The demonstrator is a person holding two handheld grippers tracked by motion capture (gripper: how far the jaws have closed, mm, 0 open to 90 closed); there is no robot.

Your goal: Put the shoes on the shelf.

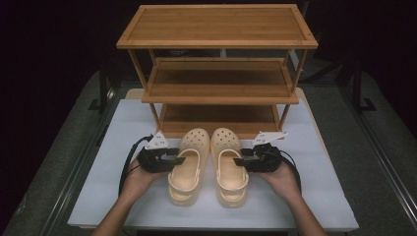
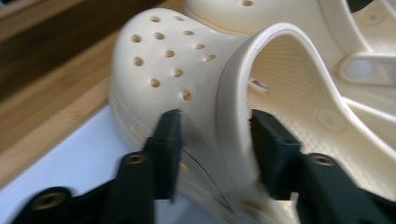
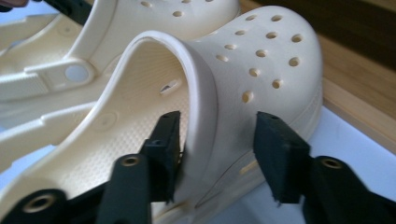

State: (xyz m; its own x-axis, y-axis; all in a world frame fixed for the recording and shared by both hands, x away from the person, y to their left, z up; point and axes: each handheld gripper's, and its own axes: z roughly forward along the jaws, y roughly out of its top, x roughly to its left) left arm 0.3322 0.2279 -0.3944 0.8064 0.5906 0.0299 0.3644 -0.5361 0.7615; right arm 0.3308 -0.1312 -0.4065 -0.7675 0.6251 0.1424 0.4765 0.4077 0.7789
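Each clog's side wall sat between a gripper's jaws, which straddled it; contact couldn't be told.

rack's lowest shelf half hidden by clogs; forearms cut by bottom edge

Two clogs sit side by side on the tabletop, toes twd the shelf rack standing at the far edge, left clog just beside right clog. Left gripper is at the left clog's outer side w/ that clog's wall between its jaws; right gripper likewise at the right clog's outer side. Hands come in from the near edge, one either side of the pair.
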